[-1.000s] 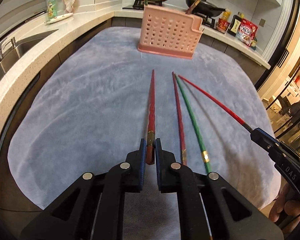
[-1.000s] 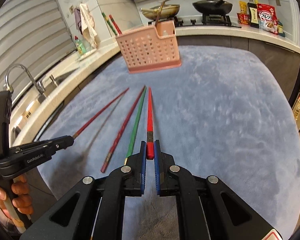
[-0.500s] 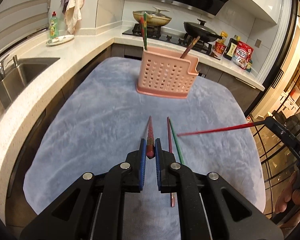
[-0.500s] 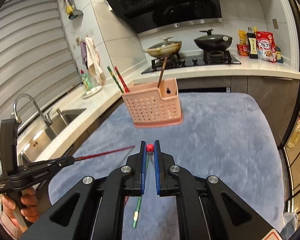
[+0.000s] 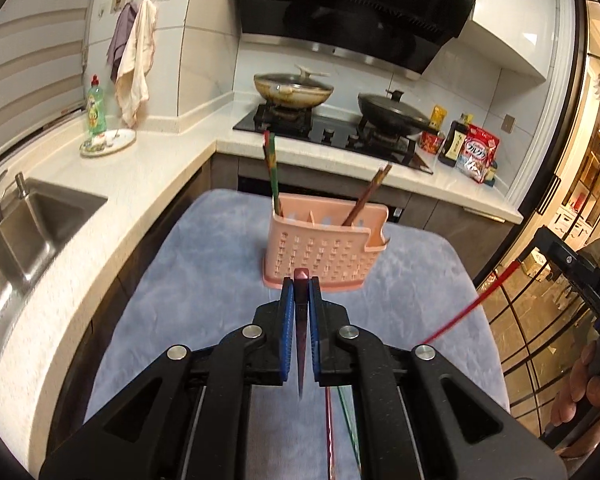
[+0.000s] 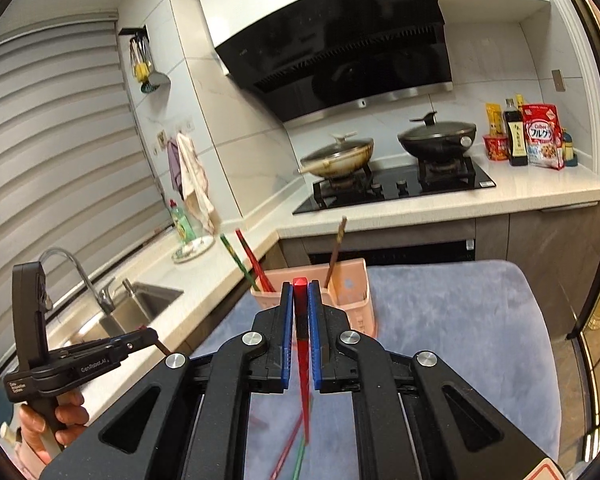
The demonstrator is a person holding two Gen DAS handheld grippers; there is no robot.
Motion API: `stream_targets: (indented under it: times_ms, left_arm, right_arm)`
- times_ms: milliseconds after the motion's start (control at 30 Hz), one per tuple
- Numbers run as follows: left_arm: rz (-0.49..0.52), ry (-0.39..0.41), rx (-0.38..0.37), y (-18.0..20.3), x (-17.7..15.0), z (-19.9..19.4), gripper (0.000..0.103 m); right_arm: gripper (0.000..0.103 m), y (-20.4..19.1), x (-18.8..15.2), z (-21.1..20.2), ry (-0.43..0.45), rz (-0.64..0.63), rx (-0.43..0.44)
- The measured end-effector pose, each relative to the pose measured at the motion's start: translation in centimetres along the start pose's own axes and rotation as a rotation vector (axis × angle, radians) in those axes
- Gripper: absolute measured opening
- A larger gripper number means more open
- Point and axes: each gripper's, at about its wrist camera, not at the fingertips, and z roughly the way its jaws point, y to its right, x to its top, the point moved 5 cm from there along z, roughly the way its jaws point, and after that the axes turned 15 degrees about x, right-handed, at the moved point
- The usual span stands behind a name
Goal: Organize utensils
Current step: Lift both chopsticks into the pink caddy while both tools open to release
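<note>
Two grippers are up off the grey-blue mat (image 5: 204, 280), each clamped on one chopstick. Left gripper (image 5: 300, 292): blue pads pressed together on a dark red chopstick (image 5: 301, 344), thick end showing just in front of the pink utensil basket (image 5: 324, 252), thin end hanging below the jaws. Right gripper (image 6: 300, 296): pads pinching a bright red chopstick (image 6: 303, 368) the same way, its butt end lined up in front of the basket's rim. Basket stands at the mat's far end; a red and a green chopstick (image 5: 274, 176) lean in its left compartment, a brown one (image 5: 366, 196) in its right. On the mat nearer than the basket lie one maroon chopstick (image 5: 330, 432) and one green chopstick (image 5: 350, 428), partly hidden under the left gripper. Behind the basket, a hob with two lidded pans.
</note>
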Motion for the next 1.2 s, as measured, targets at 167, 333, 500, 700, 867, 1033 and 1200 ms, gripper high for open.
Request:
stream_targets:
  times_ms: [167, 333, 500, 700, 867, 1033, 1200]
  left_arm:
    - [-0.016, 0.078, -0.006, 0.6, 5.1, -0.4, 0.007]
    - [-0.044, 0.183, 0.006, 1.1, 10.8, -0.7, 0.007]
    - [-0.06, 0.282, 0.018, 1.5, 14.8, -0.4, 0.007]
    - [-0.072, 0.323, 0.039, 2.0, 17.7, 1.9, 0.007]
    - [-0.062, 0.321, 0.061, 2.5, 17.8, 4.5, 0.007]
    - [-0.051, 0.278, 0.063, 2.8, 16.9, 7.3, 0.007]
    - [-0.057, 0.225, 0.052, 2.9, 15.6, 9.4, 0.007]
  right_arm:
    - [0.007, 0.0, 4.2, 1.5, 0.077, -0.013, 0.008]
    - [0.007, 0.1, 8.8, 3.5, 0.152, -0.033, 0.013]
    - [0.007, 0.6, 11.7, 6.2, 0.192, -0.038, 0.017]
    - [0.007, 0.9, 13.2, 9.7, 0.192, -0.056, -0.001]
    - [0.007, 1.9, 12.2, 12.6, 0.153, -0.055, -0.013]
    - [0.007, 3.5, 10.1, 15.1, 0.104, -0.03, -0.025]
    - [0.007, 5.4, 7.6, 17.0, 0.044, 0.001, -0.036]
